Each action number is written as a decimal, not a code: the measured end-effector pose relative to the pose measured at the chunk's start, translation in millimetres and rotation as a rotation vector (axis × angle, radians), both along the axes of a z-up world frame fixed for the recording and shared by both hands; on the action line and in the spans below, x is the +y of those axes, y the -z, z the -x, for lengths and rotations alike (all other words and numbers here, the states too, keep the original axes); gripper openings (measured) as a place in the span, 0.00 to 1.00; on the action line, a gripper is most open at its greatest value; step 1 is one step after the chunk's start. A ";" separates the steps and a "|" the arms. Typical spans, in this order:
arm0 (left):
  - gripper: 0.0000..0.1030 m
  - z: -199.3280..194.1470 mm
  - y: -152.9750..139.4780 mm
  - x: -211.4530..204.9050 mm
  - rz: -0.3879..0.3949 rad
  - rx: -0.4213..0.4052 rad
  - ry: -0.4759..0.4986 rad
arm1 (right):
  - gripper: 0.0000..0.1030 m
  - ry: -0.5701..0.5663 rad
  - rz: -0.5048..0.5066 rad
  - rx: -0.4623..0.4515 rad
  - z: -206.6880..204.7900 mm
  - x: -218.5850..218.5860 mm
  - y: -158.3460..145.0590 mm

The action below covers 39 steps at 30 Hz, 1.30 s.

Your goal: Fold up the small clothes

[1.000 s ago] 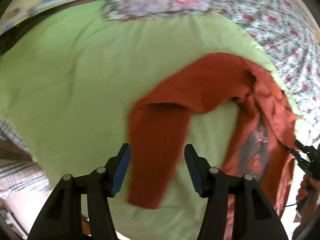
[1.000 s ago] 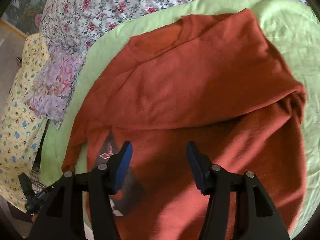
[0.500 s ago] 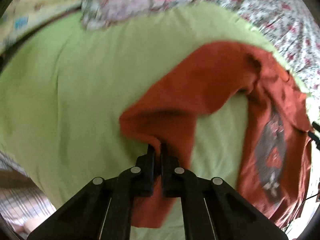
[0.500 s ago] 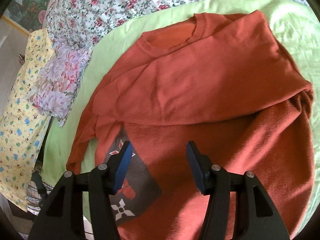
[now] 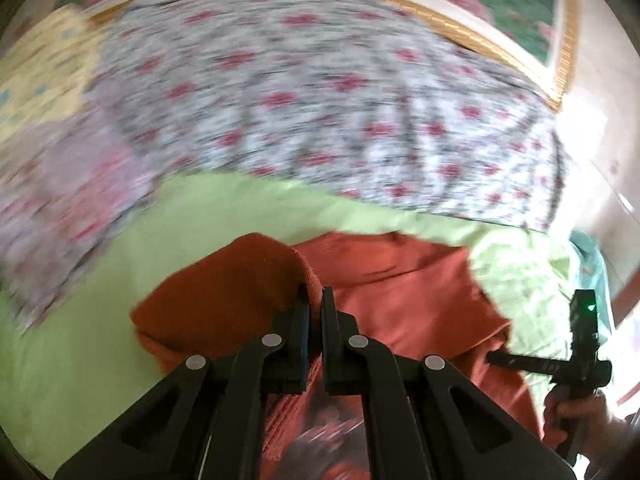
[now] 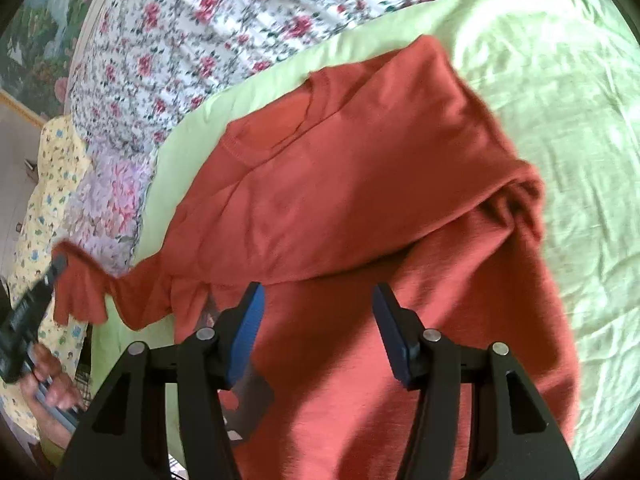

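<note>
Clamping the sleeve cuff (image 5: 308,276) tight, the left gripper (image 5: 316,304) lifts it off the green sheet (image 5: 80,340). The right gripper (image 6: 316,304) hovers wide-jawed, empty, over the orange sweater (image 6: 360,184), which lies lengthwise, collar toward the floral bedspread (image 6: 200,40).

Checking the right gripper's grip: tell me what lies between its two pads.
Nothing is pinched: the right gripper hangs open above the orange sweater, seen in the right wrist view.

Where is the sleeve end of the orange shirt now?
In the left wrist view, the sleeve is pinched in the left claw, lifted above the green sheet.
</note>
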State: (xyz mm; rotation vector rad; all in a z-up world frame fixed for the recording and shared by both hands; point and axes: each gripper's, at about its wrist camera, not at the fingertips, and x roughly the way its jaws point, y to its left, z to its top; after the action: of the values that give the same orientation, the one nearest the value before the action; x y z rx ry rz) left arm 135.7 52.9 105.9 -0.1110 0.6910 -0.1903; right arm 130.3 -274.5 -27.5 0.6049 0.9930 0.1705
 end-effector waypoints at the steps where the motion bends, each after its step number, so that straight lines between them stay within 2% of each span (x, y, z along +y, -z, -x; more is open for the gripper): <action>1: 0.02 -5.8 1.8 -14.6 -0.003 -0.004 0.029 | 0.56 0.013 0.000 -0.003 2.6 -7.9 -0.4; 5: 0.02 -42.6 23.1 -86.4 -0.008 0.034 0.139 | 0.56 0.069 0.003 -0.010 11.7 -34.9 0.4; 11: 0.02 -83.7 83.7 -177.3 -0.081 0.132 0.262 | 0.56 0.153 -0.006 0.010 26.4 -78.6 12.4; 17: 0.06 -101.2 133.9 -219.6 -0.128 0.231 0.307 | 0.56 0.205 -0.012 0.028 35.5 -108.6 23.8; 19: 0.15 -102.5 140.6 -222.3 -0.110 0.270 0.317 | 0.56 0.206 -0.014 0.026 35.4 -113.6 24.5; 20: 0.20 -101.6 141.0 -221.3 -0.100 0.280 0.320 | 0.56 0.205 -0.014 0.024 34.8 -115.2 24.5; 22: 0.42 -92.4 138.1 -215.0 -0.082 0.293 0.326 | 0.56 0.199 -0.007 0.019 33.2 -114.8 23.3; 25: 0.50 -70.4 127.1 -198.5 -0.072 0.273 0.326 | 0.56 0.164 0.010 0.000 28.3 -107.6 19.3; 31: 0.52 -23.5 123.1 -119.5 -0.068 0.310 0.195 | 0.60 0.015 0.101 -0.071 9.1 -71.5 7.7; 35: 0.53 -5.3 130.9 -54.1 -0.127 0.332 0.010 | 0.60 -0.146 0.253 -0.155 -7.8 -32.7 -3.0; 38: 0.54 -1.1 144.2 -20.0 -0.159 0.362 -0.091 | 0.60 -0.267 0.390 -0.211 -18.7 -4.3 -8.6; 39: 0.54 -1.1 148.8 -13.3 -0.168 0.371 -0.110 | 0.60 -0.293 0.400 -0.215 -21.6 1.7 -9.3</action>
State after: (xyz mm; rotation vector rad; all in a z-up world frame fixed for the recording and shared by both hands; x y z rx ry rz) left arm 136.8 39.6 -42.9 -0.0227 1.0642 -0.0038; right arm 151.9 -272.8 -18.3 0.0714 0.8707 0.2811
